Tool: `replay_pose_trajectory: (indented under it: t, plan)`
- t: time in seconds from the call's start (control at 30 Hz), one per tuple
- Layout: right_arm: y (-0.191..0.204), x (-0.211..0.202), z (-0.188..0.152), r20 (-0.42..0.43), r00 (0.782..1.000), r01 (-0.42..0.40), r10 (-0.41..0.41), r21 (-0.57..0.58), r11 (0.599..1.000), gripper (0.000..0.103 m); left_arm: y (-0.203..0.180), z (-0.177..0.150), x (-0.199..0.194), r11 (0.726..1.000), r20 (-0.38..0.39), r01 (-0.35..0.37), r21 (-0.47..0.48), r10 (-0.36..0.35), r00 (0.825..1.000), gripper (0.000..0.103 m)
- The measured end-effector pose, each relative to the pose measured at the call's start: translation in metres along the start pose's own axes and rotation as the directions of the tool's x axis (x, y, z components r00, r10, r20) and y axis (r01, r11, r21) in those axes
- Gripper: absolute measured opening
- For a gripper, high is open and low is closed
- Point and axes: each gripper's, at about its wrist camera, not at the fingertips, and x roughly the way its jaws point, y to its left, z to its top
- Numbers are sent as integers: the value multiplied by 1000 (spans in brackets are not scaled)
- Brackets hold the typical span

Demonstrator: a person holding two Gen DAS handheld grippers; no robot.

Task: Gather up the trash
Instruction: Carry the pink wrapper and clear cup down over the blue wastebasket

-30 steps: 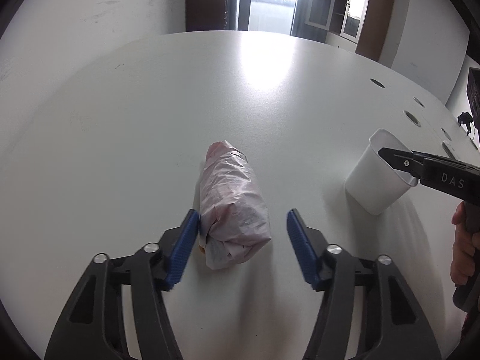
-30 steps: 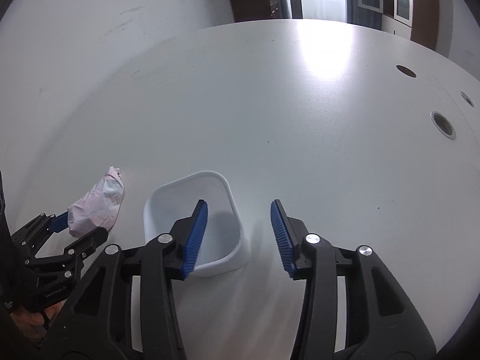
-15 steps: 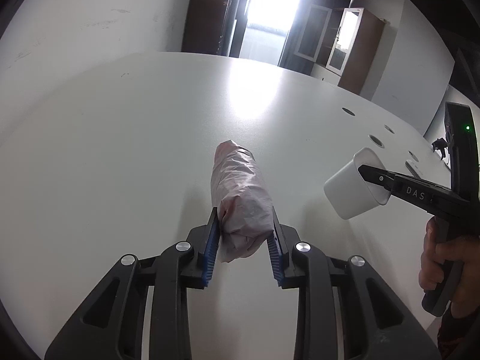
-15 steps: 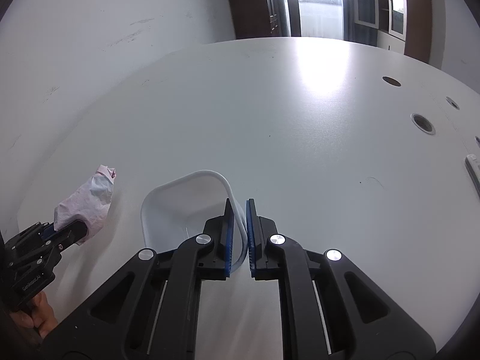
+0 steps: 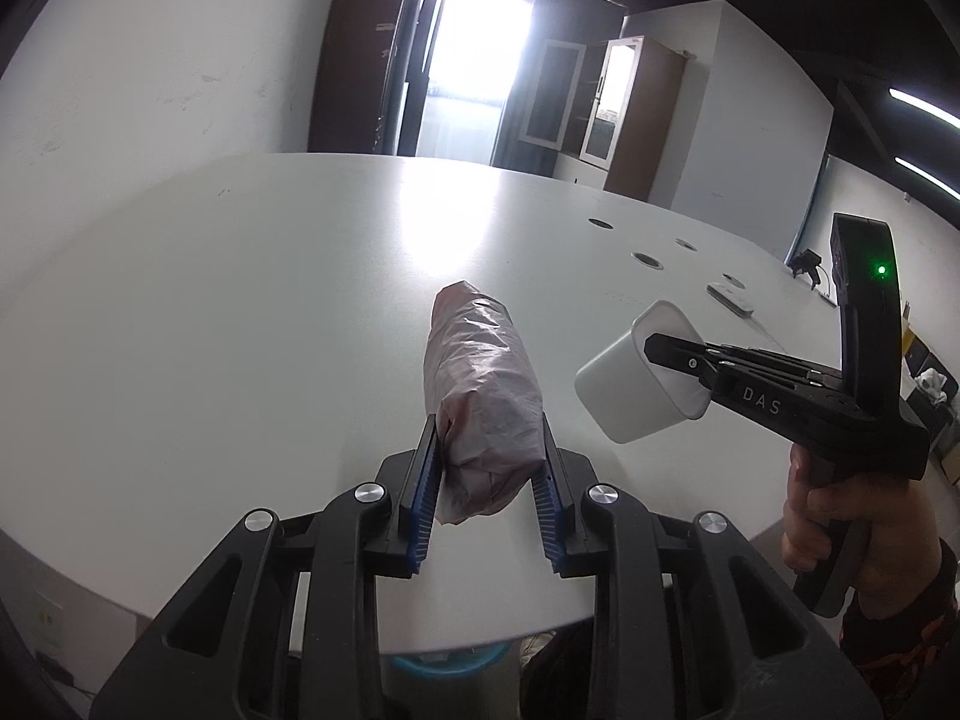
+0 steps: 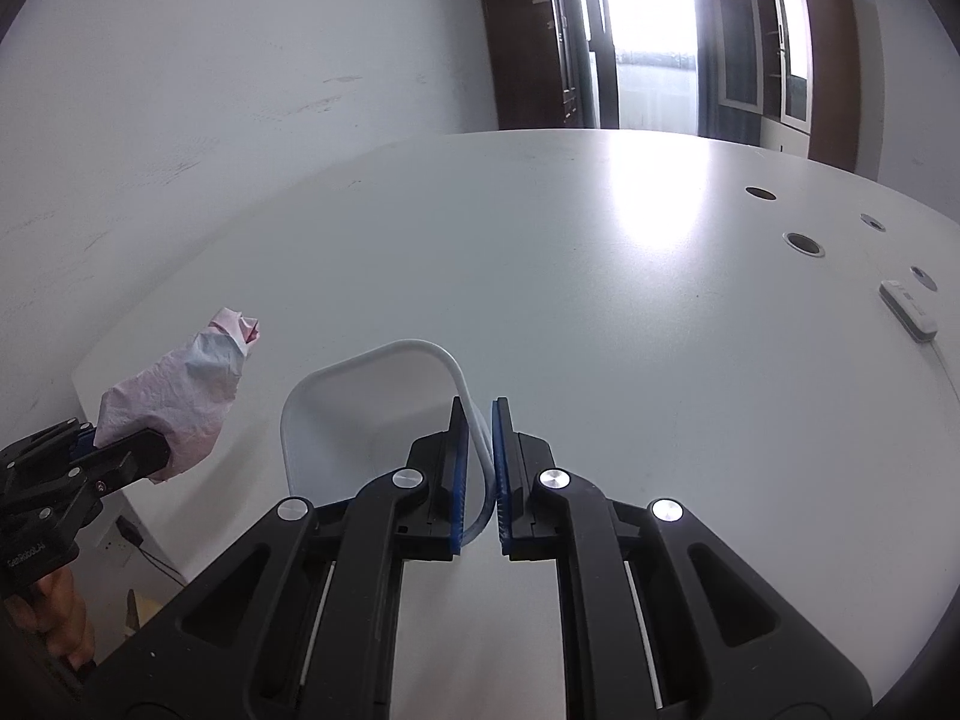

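Pale pink crumpled plastic, a wrapped bundle of trash (image 5: 483,396), sits clamped between the blue ribbed pads of the left gripper (image 5: 487,501) in the left wrist view, its near end squeezed by both pads and its far end jutting out above the white table (image 5: 240,300). The jaws stand only partly apart, held there by the bundle. To the right, a hand (image 5: 840,516) carries the right gripper (image 5: 666,348), whose tips bite the rim of a white plastic tub (image 5: 630,390) held clear of the table and tipped on its side. A small white remote (image 5: 729,299) lies farther back on the table, near round cable holes.

From the right wrist view, the right gripper (image 6: 478,474) is almost fully closed, its blue pads pinching the thin wall of the white plastic tub (image 6: 360,408), whose open mouth faces the camera. At the left edge, the left gripper (image 6: 114,450) grips the pink bundle (image 6: 180,396), which hangs beside the tub and apart from it, near the table's corner. The remote (image 6: 907,307) rests at the table's right side.
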Motion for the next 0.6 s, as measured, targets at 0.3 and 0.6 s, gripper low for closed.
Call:
replay_pose_trajectory:
  t: [0.3, 0.6]
  plan:
    - [25, -57, -55, 40, 999, -24, 26, -37, 999, 7, -11, -53, -49, 998, -15, 58, 0, -58, 998, 27]
    - [39, -93, -113, -5, 999, -54, 54, -67, 996, 7, -8, -108, -60, 996, -104, 89, -3, -89, 991, 27]
